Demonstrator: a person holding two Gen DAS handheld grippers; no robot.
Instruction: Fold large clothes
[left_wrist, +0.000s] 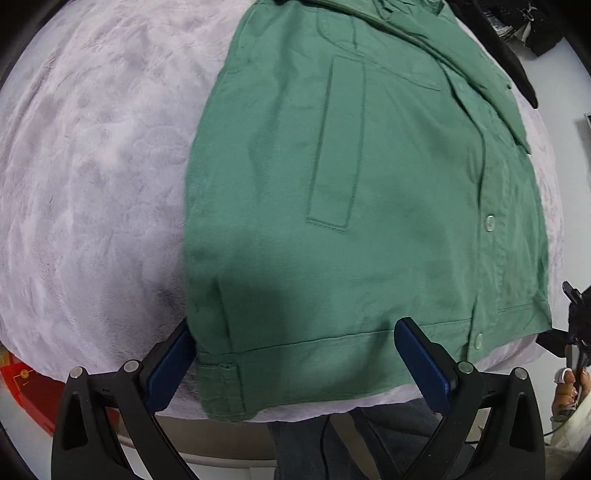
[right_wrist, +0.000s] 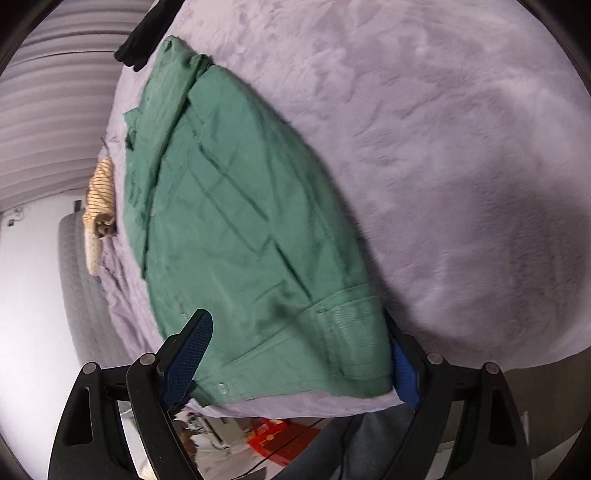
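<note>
Both hand-held grippers wide open, straddling green shirt (left_wrist: 369, 184) hem

We are holding the left gripper (left_wrist: 295, 354), jaws spread wide, over the green shirt's (left_wrist: 369, 184) hem.

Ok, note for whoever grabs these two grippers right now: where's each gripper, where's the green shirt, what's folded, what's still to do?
Left gripper: open, jaws straddling the hem of the green shirt, nothing pinched.
Right gripper: open, also straddling the hem end, nothing held.
The shirt lies on the pale fleece blanket, sides already folded in to a narrow panel, buttons facing up.
A striped garment sits at the blanket's far edge, untouched.
Left to do: probably grip the hem and fold it up toward the collar.
</note>
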